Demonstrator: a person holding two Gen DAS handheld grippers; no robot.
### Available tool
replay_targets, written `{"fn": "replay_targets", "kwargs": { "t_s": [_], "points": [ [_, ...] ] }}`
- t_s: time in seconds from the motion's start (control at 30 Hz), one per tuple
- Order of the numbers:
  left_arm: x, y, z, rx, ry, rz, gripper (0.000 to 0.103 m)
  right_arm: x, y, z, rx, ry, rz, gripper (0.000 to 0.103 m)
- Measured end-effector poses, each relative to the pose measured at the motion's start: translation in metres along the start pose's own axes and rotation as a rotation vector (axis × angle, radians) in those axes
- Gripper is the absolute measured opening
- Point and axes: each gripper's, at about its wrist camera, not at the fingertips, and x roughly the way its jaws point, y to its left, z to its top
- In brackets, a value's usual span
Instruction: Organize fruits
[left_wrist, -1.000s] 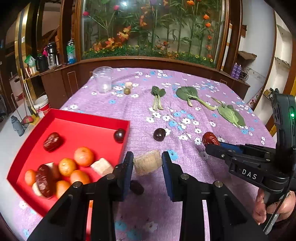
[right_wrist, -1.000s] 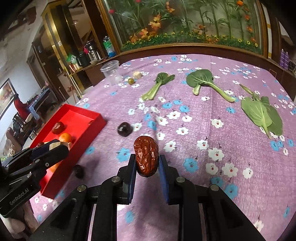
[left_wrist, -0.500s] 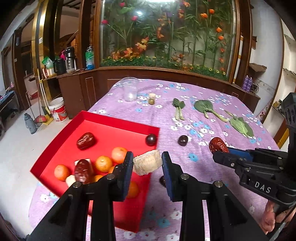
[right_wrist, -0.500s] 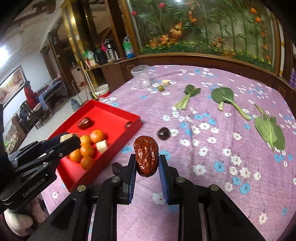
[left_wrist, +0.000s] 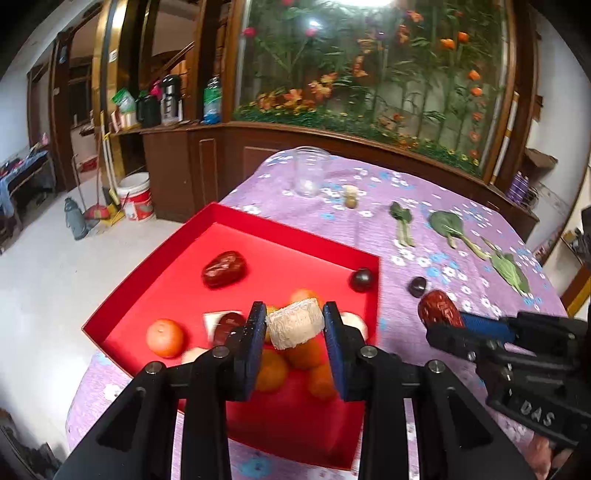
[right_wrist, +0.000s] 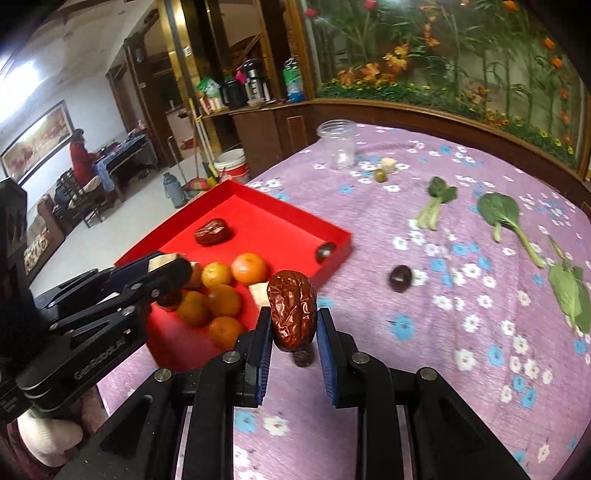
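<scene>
Date (right_wrist: 291, 312) between right fingers (right_wrist: 263, 345)

My left gripper (left_wrist: 294, 325): clamped on pale chunk (left_wrist: 294, 324), above red tray (left_wrist: 258, 229) of oranges (left_wrist: 165, 338). My right gripper (left_wrist: 441, 317): clamped on date (left_wrist: 439, 309).

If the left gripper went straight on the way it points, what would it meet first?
Probably the oranges piled in the red tray, just beyond the pale chunk the left gripper holds; depth is unclear.
</scene>
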Motion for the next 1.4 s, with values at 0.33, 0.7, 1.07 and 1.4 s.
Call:
{"fn": "replay_targets", "kwargs": {
  "t_s": [0.33, 0.7, 1.07, 1.4],
  "points": [
    [0.036, 0.058, 0.014, -0.148, 0.055, 0.017, 0.03, 0.049, 0.036, 0.006, -0.013, 0.085, 0.114, 0.026],
    [0.038, 0.066, 0.025, -0.184, 0.025, -0.003, 0.071, 0.067, 0.048, 0.019, -0.049, 0.048, 0.077, 0.052],
    [-0.025, 0.036, 0.015, -0.098, -0.164, 0.165, 0.09, 0.025, 0.017, -0.002, 0.051, -0.037, 0.024, 0.058],
    [-0.09, -0.007, -0.006, -0.046, -0.311, 0.299, 0.103, -0.012, -0.007, -0.04, 0.177, -0.095, -0.013, 0.073]
  ]
}}
